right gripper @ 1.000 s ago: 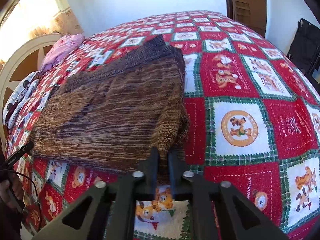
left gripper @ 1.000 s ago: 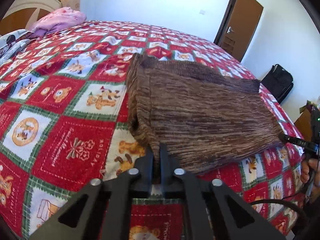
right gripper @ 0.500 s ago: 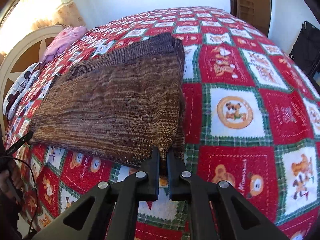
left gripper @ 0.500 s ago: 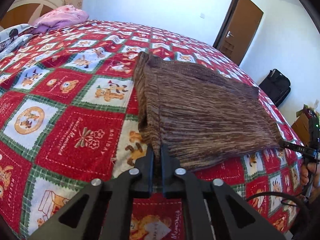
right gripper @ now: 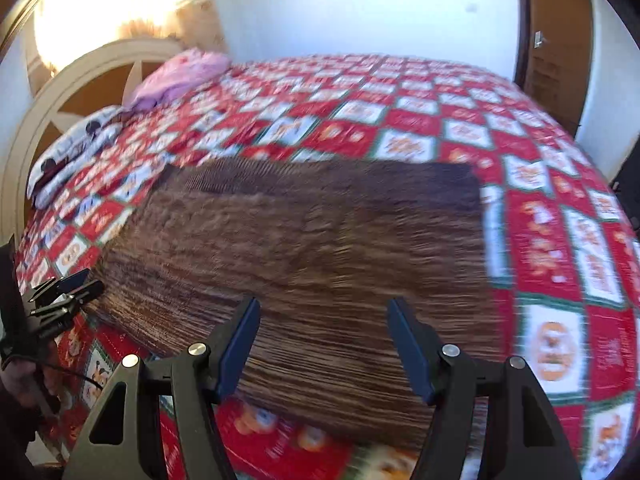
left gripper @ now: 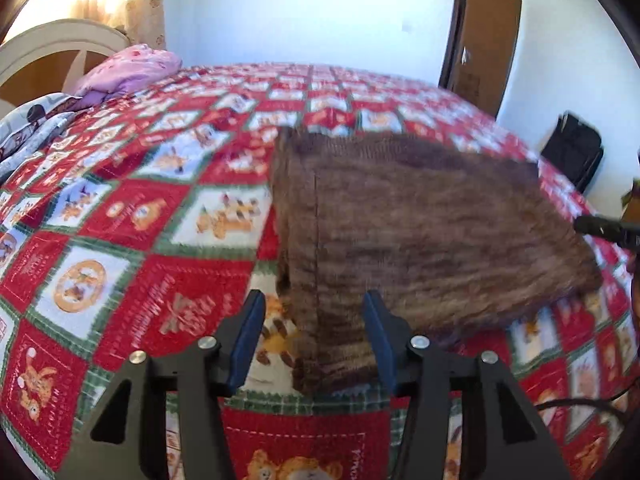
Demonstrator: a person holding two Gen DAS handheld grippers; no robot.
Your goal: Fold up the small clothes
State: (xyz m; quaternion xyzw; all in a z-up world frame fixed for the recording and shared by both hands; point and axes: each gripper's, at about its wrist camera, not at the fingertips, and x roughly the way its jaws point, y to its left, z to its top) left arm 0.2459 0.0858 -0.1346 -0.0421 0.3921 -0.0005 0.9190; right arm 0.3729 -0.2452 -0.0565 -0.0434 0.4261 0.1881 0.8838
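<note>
A brown striped knitted garment (left gripper: 420, 236) lies flat on the red patchwork bedspread (left gripper: 120, 216); it also shows in the right wrist view (right gripper: 320, 264). My left gripper (left gripper: 316, 340) is open, its jaws either side of the garment's near left corner. My right gripper (right gripper: 322, 344) is open above the garment's near edge. The left gripper also shows at the left edge of the right wrist view (right gripper: 64, 292); the right gripper's tip shows at the right edge of the left wrist view (left gripper: 600, 228).
A pink pillow (left gripper: 128, 72) and patterned bedding (left gripper: 36, 120) lie at the head of the bed by the white headboard (right gripper: 80, 92). A brown door (left gripper: 488, 36) and a black bag (left gripper: 572, 152) stand beyond the bed's far side.
Both grippers have opened and let go of the garment's near corners, which now lie on the bedspread. Both cameras have tilted up and swung inward.
</note>
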